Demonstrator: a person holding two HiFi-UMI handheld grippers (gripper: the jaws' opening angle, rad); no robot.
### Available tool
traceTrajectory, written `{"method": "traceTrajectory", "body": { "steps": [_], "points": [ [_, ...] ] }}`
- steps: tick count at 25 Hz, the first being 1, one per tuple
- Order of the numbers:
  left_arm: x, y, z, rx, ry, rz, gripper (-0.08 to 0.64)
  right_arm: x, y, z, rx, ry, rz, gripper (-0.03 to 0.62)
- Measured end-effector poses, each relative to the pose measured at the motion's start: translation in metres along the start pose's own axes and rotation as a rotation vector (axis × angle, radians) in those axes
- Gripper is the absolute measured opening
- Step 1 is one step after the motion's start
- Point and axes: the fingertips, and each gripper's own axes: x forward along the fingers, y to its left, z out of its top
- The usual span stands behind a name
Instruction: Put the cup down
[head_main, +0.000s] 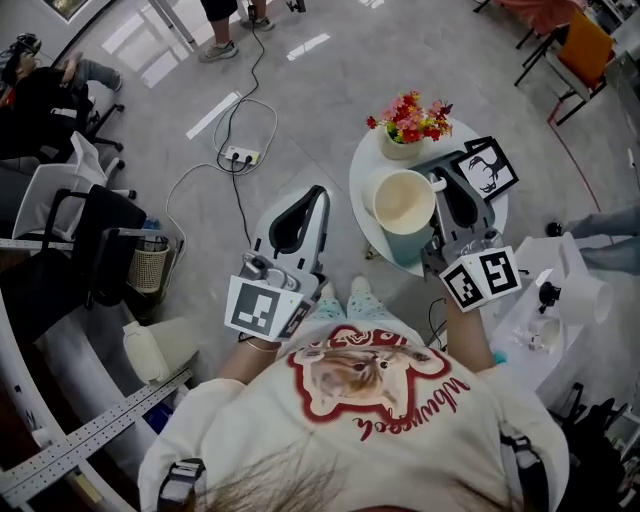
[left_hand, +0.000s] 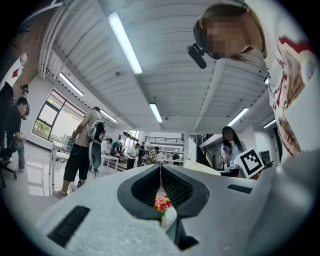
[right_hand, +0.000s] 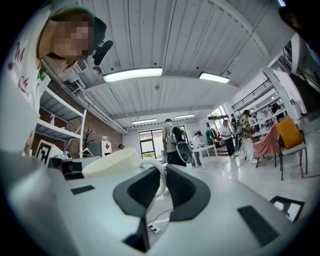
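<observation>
The right gripper (head_main: 440, 190) pinches the handle of the cream-coloured cup (head_main: 403, 200) over the small round white table (head_main: 362, 172). Lower it level, clear of the red flowers (head_main: 408, 115), then release; the left gripper (head_main: 318, 196) is closed on nothing

Open lab with strip lights (left_hand: 125, 42), worktables (right_hand: 206, 148), office chairs (head_main: 105, 235).

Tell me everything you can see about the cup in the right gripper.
The cup is a wide cream mug, smooth like ceramic or plastic, with one loop handle. Its lower side looks pale teal in the head view. It appears empty and roughly upright, mouth up. The right gripper has its jaws shut on the handle. The cup is over the round white table, beside the potted flowers. I cannot tell whether its base touches the table.
</observation>
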Motion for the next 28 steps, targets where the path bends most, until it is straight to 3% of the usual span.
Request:
{"method": "traceTrajectory", "body": {
  "steps": [12, 28],
  "points": [
    [0.014, -0.004, -0.024, -0.023, 0.046, 0.016, 0.017, 0.009, -0.057, -0.063, 0.023, 0.065, -0.048, 0.052],
    [0.016, -0.006, -0.05, -0.044, 0.09, 0.045, 0.017, 0.018, -0.096, -0.151, 0.074, 0.151, -0.044, 0.052]
  ]
}}
